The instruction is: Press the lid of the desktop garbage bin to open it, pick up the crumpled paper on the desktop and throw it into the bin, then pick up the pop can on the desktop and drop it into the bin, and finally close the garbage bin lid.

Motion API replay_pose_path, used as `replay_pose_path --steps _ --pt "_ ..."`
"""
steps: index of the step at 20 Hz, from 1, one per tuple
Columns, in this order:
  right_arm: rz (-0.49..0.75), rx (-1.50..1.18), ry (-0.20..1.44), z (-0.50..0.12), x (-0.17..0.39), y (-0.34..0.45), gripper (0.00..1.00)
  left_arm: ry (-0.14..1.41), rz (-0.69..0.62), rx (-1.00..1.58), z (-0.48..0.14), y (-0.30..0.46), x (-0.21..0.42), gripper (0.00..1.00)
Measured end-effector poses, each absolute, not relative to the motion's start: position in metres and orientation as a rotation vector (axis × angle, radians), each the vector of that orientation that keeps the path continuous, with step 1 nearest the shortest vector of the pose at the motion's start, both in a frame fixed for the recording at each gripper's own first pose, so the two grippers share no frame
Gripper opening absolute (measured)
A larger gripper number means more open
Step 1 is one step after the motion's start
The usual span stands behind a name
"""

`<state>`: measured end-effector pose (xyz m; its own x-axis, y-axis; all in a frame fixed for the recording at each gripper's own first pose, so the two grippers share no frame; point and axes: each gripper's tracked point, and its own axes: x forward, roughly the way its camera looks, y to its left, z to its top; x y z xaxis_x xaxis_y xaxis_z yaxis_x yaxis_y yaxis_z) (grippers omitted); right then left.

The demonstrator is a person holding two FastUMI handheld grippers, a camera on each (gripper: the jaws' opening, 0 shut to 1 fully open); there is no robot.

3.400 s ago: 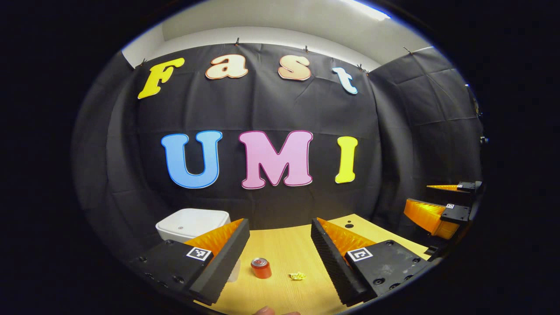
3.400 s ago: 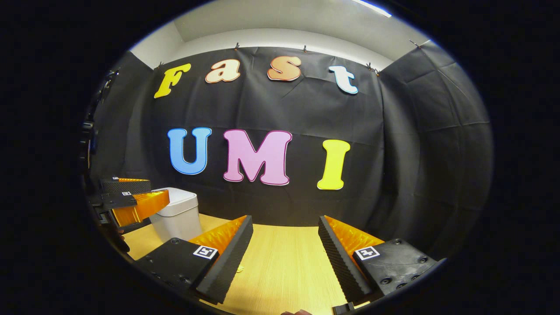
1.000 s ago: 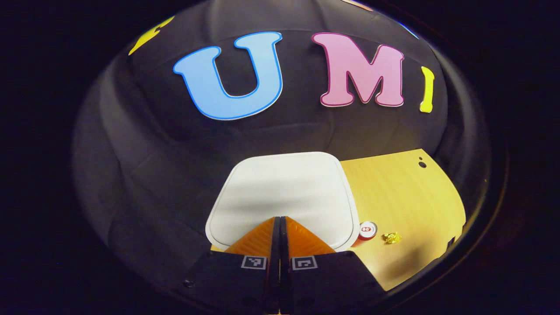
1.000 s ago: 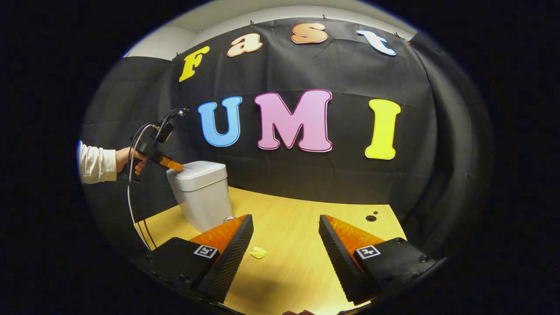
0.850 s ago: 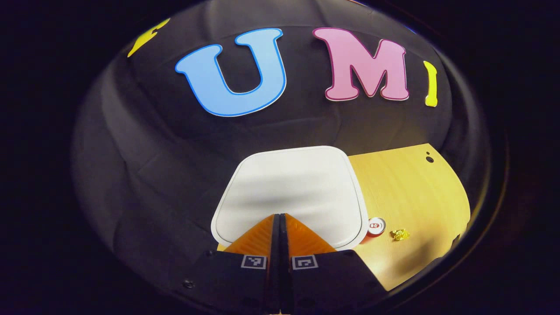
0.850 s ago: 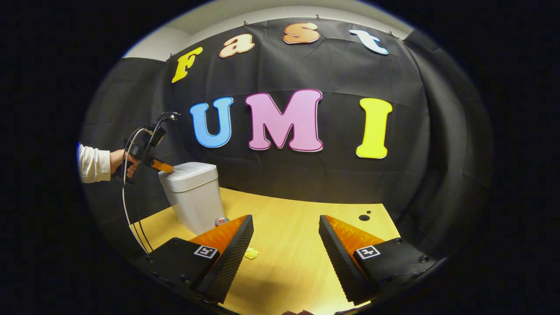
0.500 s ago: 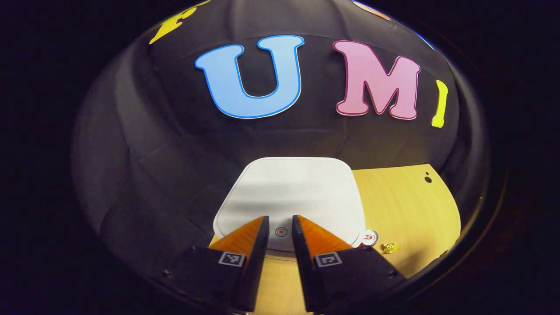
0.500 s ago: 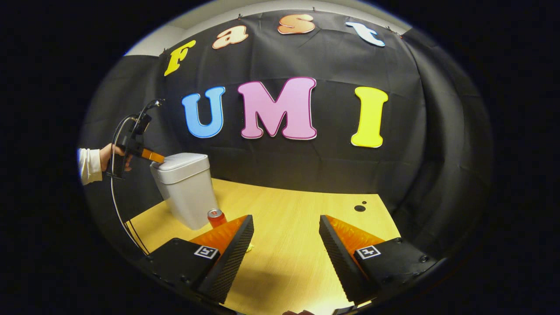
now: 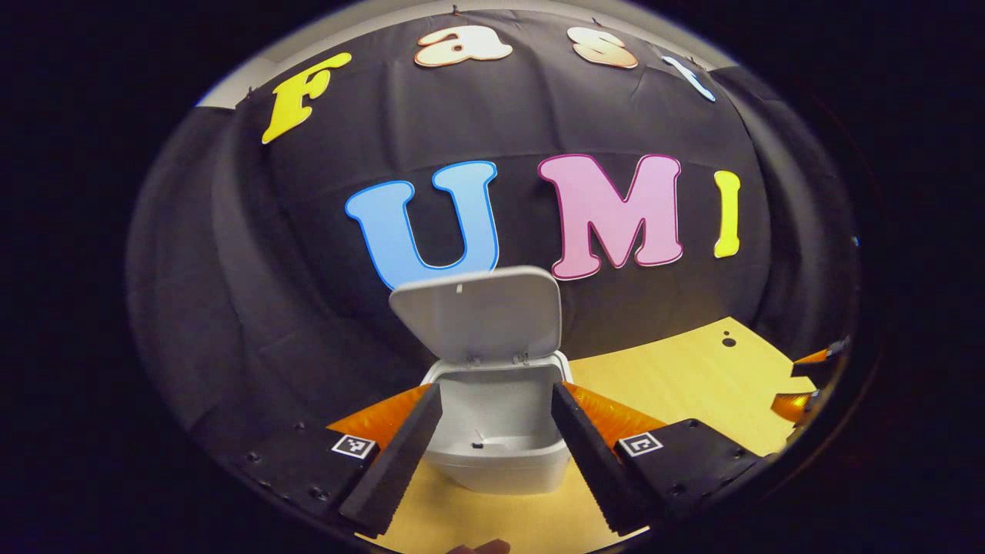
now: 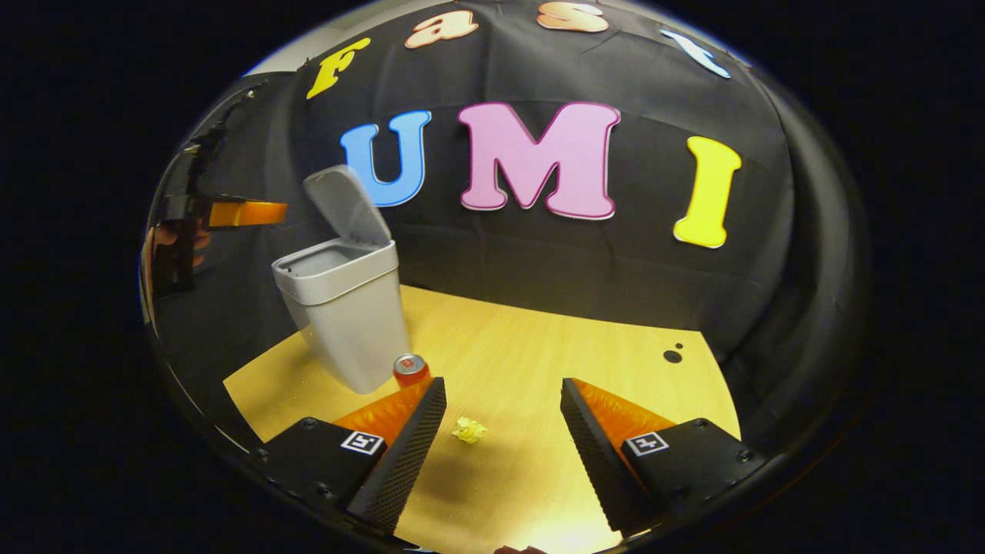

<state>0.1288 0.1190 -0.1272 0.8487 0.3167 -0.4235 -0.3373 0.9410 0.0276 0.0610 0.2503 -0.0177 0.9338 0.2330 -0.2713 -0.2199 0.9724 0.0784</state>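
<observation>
In the right gripper view, the right gripper [image 10: 499,431] sits at the bottom of the frame with its two fingers spread wide apart and nothing between them but bare tabletop. Just beyond the fingertips, slightly left of centre, the small yellow crumpled paper [image 10: 469,430] lies on the light wooden table [image 10: 539,346]. A little farther and to the left, the red pop can [image 10: 410,369] stands upright, close against the foot of the white plastic desktop garbage bin [image 10: 350,323], which fills the left-centre of the frame. The bin's hinged white lid [image 10: 346,204] is raised and leans back toward the black cloth wall. At the far left edge, above and beside the bin, the left gripper [image 10: 250,212] is held by a hand [image 10: 173,238] clear of the bin; from this angle its opening cannot be judged.

In the left gripper view, the left gripper [image 9: 492,431] at the bottom of the frame has its fingers parted, framing the open bin [image 9: 496,454] in the lower centre without touching it. The bin's hollow interior is visible, and the lid [image 9: 477,312] stands upright behind the opening. The table [image 9: 677,377] stretches to the right, where the right gripper [image 9: 808,381] shows at the frame's right edge.
</observation>
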Motion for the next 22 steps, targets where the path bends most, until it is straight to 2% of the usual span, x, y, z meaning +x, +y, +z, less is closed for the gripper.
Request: replay_pose_path --steps 8,14,22 --pt "0.456 -0.183 0.707 -0.221 0.18 0.17 0.98 0.242 0.316 0.006 -0.017 0.265 -0.033 0.99" --pt "0.431 -0.196 0.984 -0.311 0.201 0.184 0.99 0.279 0.446 0.0 -0.027 0.293 -0.087 0.99" --pt "0.392 -0.255 1.093 -0.354 0.197 0.17 0.99 0.285 0.491 0.018 -0.026 0.297 -0.102 0.99"
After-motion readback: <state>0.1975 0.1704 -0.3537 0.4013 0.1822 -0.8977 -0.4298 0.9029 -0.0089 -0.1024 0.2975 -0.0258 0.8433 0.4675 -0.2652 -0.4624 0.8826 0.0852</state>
